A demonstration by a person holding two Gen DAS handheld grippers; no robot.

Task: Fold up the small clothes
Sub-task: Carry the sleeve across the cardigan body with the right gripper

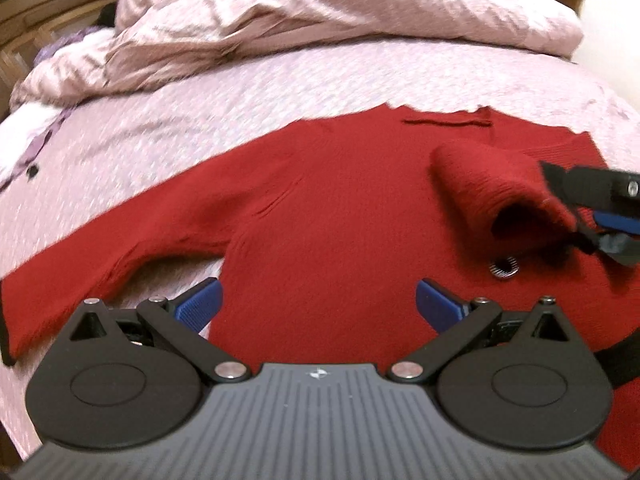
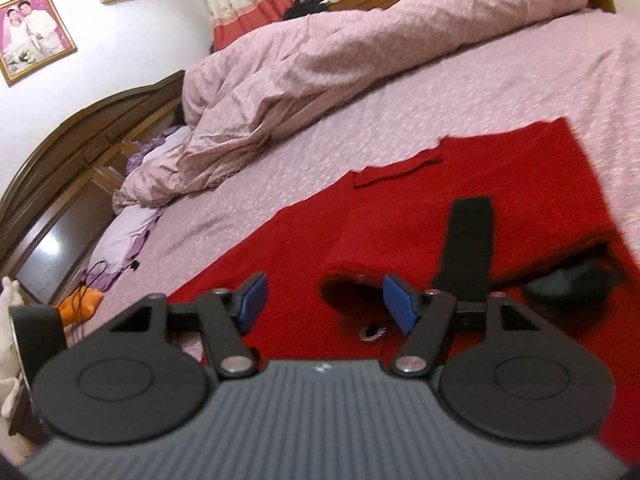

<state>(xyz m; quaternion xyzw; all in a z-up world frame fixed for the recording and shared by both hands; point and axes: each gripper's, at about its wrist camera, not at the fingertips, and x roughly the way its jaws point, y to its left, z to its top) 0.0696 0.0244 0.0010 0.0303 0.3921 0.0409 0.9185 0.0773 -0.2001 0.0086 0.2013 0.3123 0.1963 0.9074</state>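
A red knit sweater (image 1: 340, 208) lies flat on the pink bed. Its left sleeve (image 1: 100, 256) stretches out to the left with a black cuff. Its right sleeve (image 1: 492, 192) is folded over the body, cuff opening toward me. My left gripper (image 1: 319, 300) is open and empty above the sweater's lower body. My right gripper (image 2: 324, 300) is open over the sweater (image 2: 288, 264); the folded sleeve's black-trimmed cuff (image 2: 468, 240) lies just beyond its right finger. In the left wrist view the right gripper (image 1: 600, 208) shows at the sleeve's cuff.
A crumpled pink duvet (image 1: 320, 12) is heaped at the far side of the bed. A small round metal button (image 1: 503, 268) sits on the sweater. A wooden headboard (image 2: 80, 152) and pillows (image 2: 128, 236) are to the left in the right wrist view.
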